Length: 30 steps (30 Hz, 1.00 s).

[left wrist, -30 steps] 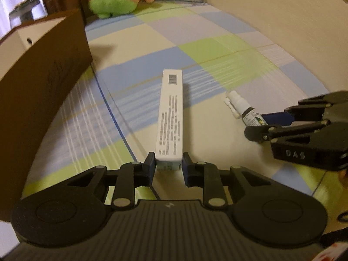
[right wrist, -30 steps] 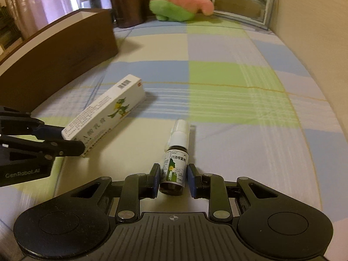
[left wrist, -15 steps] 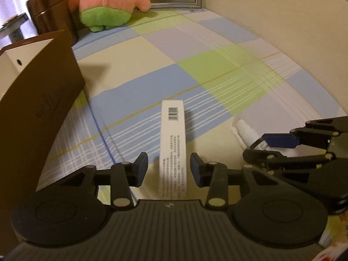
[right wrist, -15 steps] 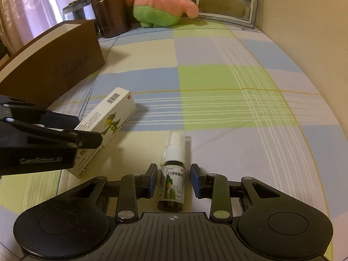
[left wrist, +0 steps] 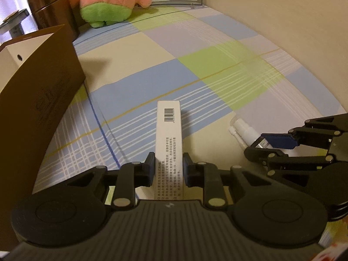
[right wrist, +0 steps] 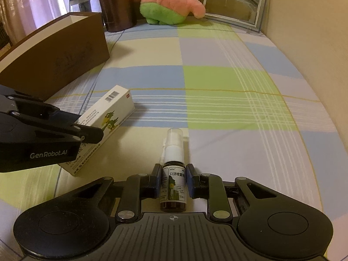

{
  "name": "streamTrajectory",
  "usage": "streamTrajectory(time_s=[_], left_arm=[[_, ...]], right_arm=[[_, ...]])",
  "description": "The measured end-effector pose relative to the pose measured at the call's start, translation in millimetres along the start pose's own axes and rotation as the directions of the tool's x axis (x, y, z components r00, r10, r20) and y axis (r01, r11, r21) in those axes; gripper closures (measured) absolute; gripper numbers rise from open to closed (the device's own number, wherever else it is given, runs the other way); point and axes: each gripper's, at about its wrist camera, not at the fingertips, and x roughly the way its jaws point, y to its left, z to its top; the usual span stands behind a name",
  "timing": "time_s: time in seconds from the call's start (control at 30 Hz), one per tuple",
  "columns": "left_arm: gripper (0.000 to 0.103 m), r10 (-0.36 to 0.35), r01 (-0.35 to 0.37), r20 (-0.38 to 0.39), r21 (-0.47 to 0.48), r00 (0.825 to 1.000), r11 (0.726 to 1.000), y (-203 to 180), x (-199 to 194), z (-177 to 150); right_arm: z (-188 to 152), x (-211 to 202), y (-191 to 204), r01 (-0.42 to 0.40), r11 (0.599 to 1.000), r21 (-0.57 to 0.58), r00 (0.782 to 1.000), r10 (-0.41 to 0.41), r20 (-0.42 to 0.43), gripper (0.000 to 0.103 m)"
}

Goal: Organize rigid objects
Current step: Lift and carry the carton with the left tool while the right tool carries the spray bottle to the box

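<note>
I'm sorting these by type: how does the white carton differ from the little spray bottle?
The medicine carton is a long flat-sided white box with a barcode and a green cartoon figure; the spray bottle is a short round dark bottle with a white nozzle and clear cap. The carton sits between the left tongs, the bottle between the right tongs. Both lie on the checked cloth, each gripped.

On the checked cloth [right wrist: 217, 87], my carton [right wrist: 104, 126] lies left of my spray bottle [right wrist: 174, 180], apart. Open box [right wrist: 54, 65] stands farther left. Behind it, canister [right wrist: 116, 4]; right of that, plush toy [right wrist: 169, 2], then picture frame [right wrist: 233, 2] by the wall.
</note>
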Motion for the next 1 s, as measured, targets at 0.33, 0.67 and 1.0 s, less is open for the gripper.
streamTrajectory(time_s=[0.33,0.67,1.0], left_arm=[[0.082,-0.007,0.008,0.031,-0.038,1.0,0.999,11,-21,-8],[0.081,-0.013,0.012,-0.022,-0.073,1.0,0.997,18,-16,-17],[0.082,0.008,-0.008,-0.003,-0.04,1.0,0.999,15,-14,-7]], right_arm=[[5,-9,11,-0.038,0.999,-0.019,0.999,0.038,0.024,0.083],[6,-8,17,-0.054,0.998,-0.026,0.999,0.054,0.007,0.083],[11,-16,14,-0.052,0.999,-0.01,0.998,0.052,0.031,0.083]])
